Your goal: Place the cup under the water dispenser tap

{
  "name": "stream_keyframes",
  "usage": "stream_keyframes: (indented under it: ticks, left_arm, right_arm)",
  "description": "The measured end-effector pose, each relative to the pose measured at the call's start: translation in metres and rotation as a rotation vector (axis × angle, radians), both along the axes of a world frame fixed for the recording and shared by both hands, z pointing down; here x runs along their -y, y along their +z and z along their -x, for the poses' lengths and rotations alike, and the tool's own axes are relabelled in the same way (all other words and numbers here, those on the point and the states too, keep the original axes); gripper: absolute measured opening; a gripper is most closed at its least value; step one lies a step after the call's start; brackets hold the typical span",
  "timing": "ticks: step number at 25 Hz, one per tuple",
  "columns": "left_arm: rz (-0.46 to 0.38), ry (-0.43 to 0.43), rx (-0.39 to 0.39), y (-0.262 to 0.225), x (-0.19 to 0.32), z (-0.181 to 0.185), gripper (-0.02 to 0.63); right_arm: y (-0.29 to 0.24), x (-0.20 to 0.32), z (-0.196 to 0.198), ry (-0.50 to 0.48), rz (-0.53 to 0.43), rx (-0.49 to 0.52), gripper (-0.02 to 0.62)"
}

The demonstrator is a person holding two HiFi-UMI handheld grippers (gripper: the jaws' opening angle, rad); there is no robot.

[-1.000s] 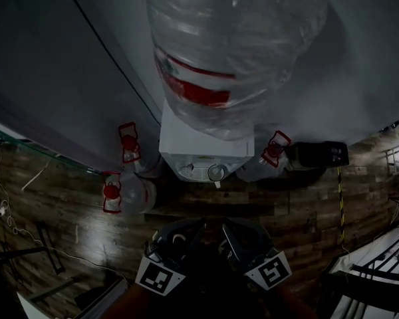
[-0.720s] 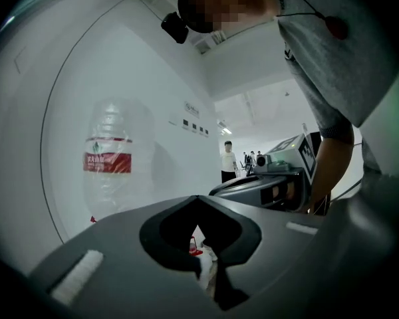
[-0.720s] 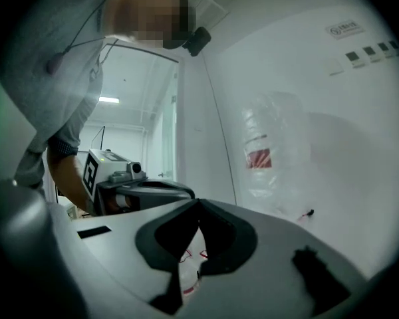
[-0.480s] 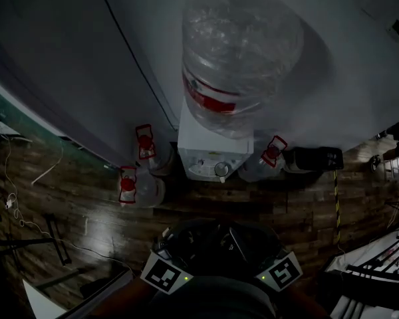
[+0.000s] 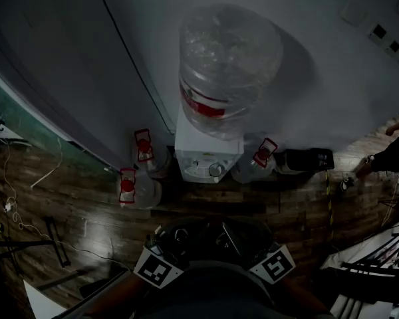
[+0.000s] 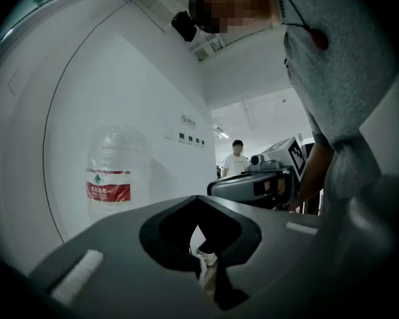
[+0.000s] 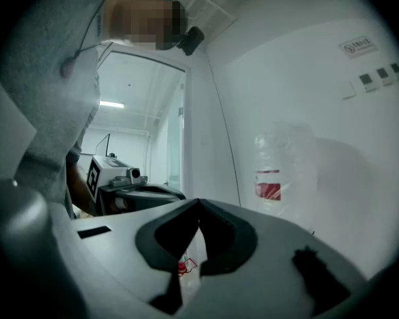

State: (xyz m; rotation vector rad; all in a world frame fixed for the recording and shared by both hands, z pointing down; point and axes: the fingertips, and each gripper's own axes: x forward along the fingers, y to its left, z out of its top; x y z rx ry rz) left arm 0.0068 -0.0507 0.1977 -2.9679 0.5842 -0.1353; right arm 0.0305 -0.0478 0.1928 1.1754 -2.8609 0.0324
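Cup (image 5: 216, 170): I see a small round rim on the water dispenser (image 5: 201, 153) front, likely at the tap; too dark to be sure.
Handling: I judge it light, thin-walled and easily crushed; take its side wall gently.
Left claw (image 6: 198, 199): closed, empty.
Right claw (image 7: 198, 202): closed, empty.
Top bottle (image 5: 227, 65): clear, upended; level unreadable.
Floor bottles (image 5: 141, 191): red-capped, beside the dispenser; fill unclear.

Dark wood-plank floor (image 5: 266, 211) under water dispenser (image 5: 203, 153), spare bottles (image 5: 145, 193), loose cables (image 5: 26, 226).
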Motion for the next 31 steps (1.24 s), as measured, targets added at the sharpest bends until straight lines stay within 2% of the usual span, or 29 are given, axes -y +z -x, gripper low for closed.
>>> stream_keyframes:
  ticks: [15, 23, 31]
  left_arm:
    - [0.004, 0.02, -0.015, -0.012, 0.0, -0.01, 0.006]
    - [0.034, 0.015, -0.002, -0.005, 0.0, -0.015, 0.006]
    - [0.056, 0.025, -0.029, -0.004, 0.0, -0.019, 0.006]
  right_arm:
    - [-0.007, -0.003, 0.0, -0.009, 0.004, -0.03, 0.015]
    - [-0.005, -0.003, -0.006, -0.002, 0.01, -0.003, 0.015]
    - [-0.004, -0.001, -0.008, 0.004, 0.006, 0.002, 0.015]
